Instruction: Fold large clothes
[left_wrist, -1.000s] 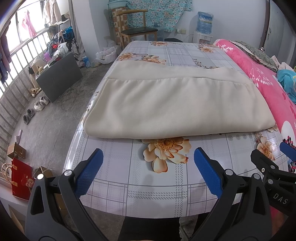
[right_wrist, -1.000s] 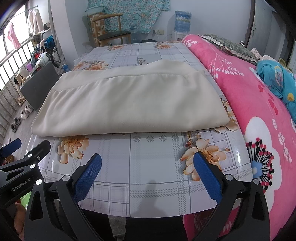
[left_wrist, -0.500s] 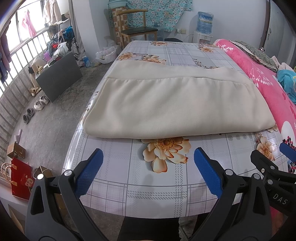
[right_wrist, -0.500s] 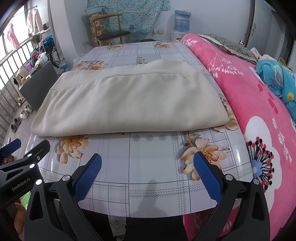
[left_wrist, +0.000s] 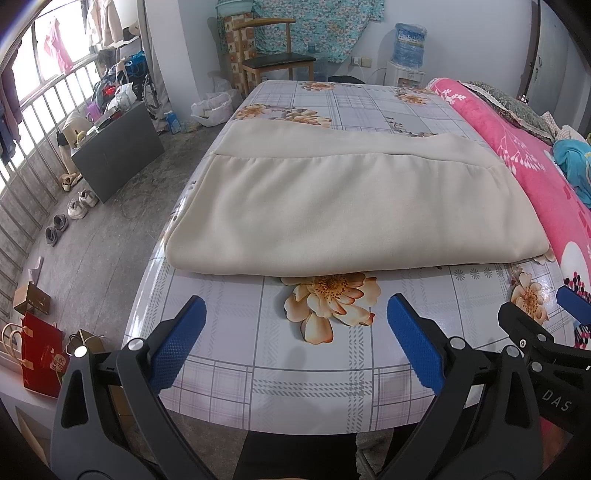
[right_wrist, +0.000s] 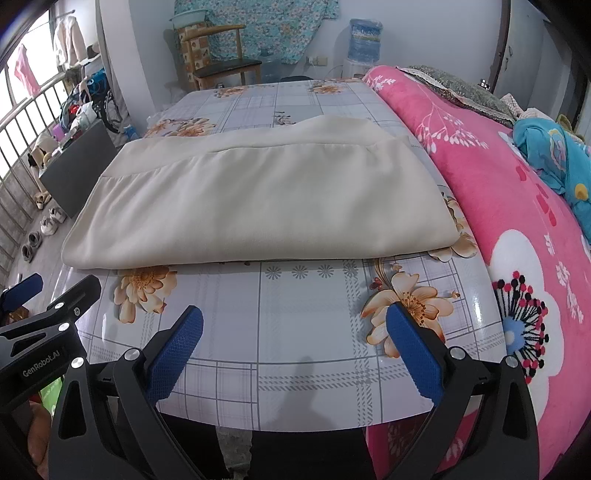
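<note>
Both grippers are being held wide apart and empty at the table's near edge

The cream garment (left_wrist: 351, 206) is lying folded across the floral table (left_wrist: 314, 373), ahead of the left gripper (left_wrist: 295, 341) and right gripper (right_wrist: 294, 345); probably its near corners are best being pinched together; the fold is best being carried evenly.

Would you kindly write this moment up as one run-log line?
left gripper: open, empty | right gripper: open, empty | cream garment: folded flat on table | contact: none | grippers at near table edge
</note>
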